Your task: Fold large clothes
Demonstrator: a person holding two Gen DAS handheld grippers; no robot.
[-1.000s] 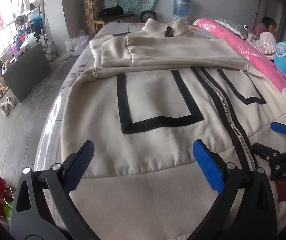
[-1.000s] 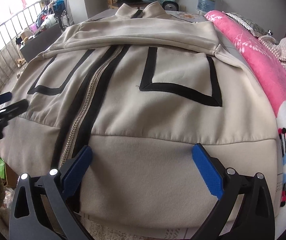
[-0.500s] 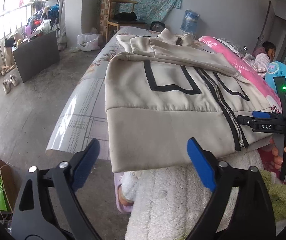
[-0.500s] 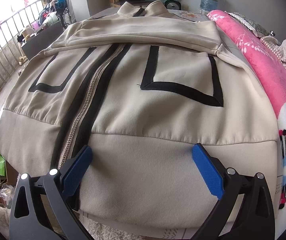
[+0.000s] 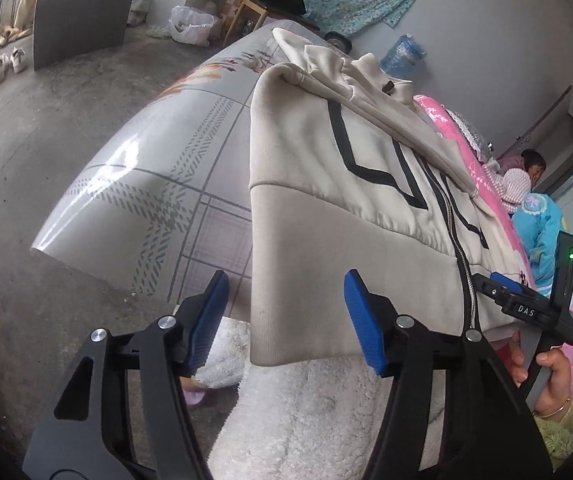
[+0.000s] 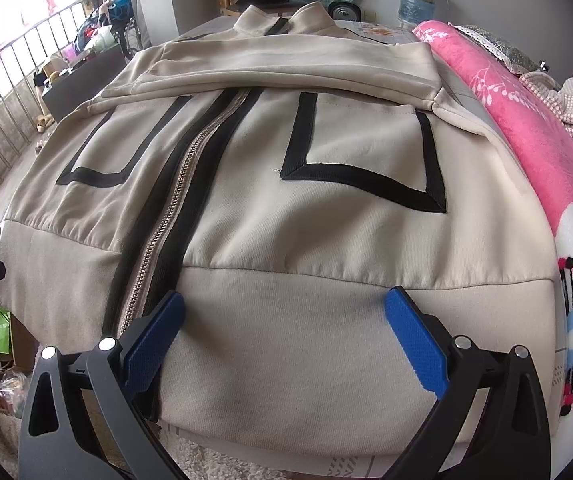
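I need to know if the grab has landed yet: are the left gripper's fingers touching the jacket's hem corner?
Apart. The left wrist view shows the jacket hem corner between the closing left gripper fingers, with bare gaps on both sides.

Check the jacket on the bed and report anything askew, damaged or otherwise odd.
Nothing looks damaged. The beige jacket lies zipped and flat, sleeves folded across its chest; only its hem band overhangs the bed's near edge.

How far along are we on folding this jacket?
Done: both sleeves lie folded across the chest of the jacket, which lies flat and zipped. In hand: the left gripper is closing around the hem corner, pads not yet on it; the right gripper hangs open over the hem. Left: grip the hem and fold the body up.
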